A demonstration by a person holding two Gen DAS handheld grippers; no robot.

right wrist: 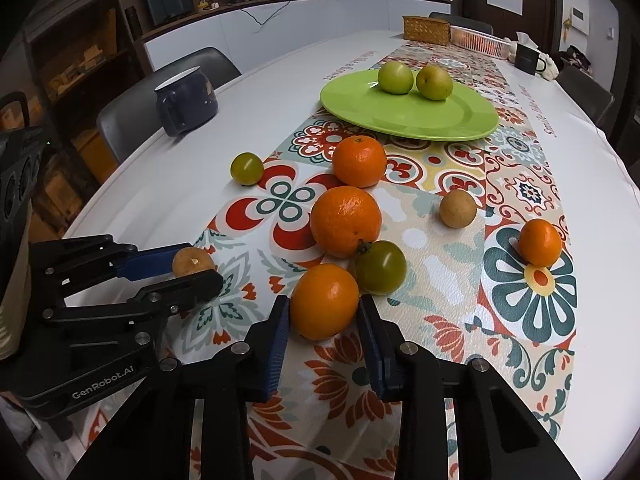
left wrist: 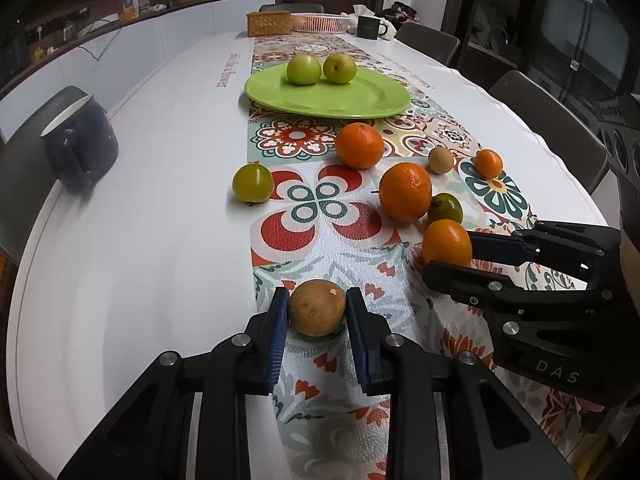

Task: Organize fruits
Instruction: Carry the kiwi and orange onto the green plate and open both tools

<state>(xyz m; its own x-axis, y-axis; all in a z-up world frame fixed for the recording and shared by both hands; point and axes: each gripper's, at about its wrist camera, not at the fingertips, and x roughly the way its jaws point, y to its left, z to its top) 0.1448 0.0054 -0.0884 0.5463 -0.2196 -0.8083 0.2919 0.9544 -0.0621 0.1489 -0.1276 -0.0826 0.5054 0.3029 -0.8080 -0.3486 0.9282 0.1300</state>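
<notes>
My left gripper (left wrist: 317,308) is shut on a brown round fruit (left wrist: 317,312) that rests on the patterned runner; it also shows in the right wrist view (right wrist: 192,261). My right gripper (right wrist: 324,304) is shut on a small orange (right wrist: 324,300), also resting on the runner, seen in the left wrist view (left wrist: 447,242). A green plate (left wrist: 328,96) farther back holds two green apples (left wrist: 304,69) (left wrist: 339,68). Loose on the runner lie two big oranges (right wrist: 346,221) (right wrist: 359,161), a small orange (right wrist: 540,242), another brown fruit (right wrist: 458,208) and two green tomatoes (right wrist: 380,267) (right wrist: 247,167).
A dark blue mug (left wrist: 80,140) stands on the white table at the left edge. At the far end are a wicker box (left wrist: 269,23), a pink basket (left wrist: 320,22) and a black mug (left wrist: 370,27). Chairs surround the table.
</notes>
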